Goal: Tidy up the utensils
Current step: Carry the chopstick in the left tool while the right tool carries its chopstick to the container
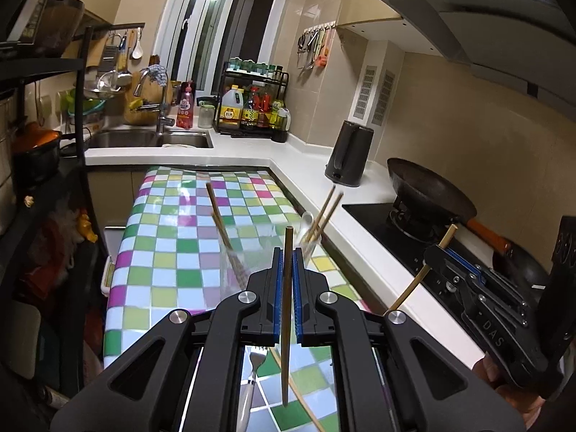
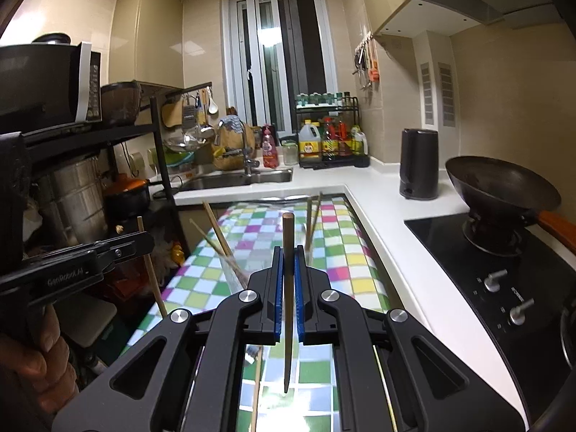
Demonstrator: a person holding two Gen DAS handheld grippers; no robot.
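Dark brown wooden chopstick [image 1: 287, 309] clamped upright between the blue pads of the left gripper [image 1: 287, 255], raised over the checkered tablecloth [image 1: 169, 252]. Second dark wooden chopstick [image 2: 288, 306] pinched likewise in the right gripper [image 2: 288, 255]. Ahead, clear glass cups [image 1: 234, 262] holding more chopsticks.

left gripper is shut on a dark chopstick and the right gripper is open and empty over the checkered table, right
Not quite. The left gripper is shut on a dark chopstick, but the right gripper is not open and empty: the right wrist view shows its jaws closed on a chopstick of its own, held over the checkered table.
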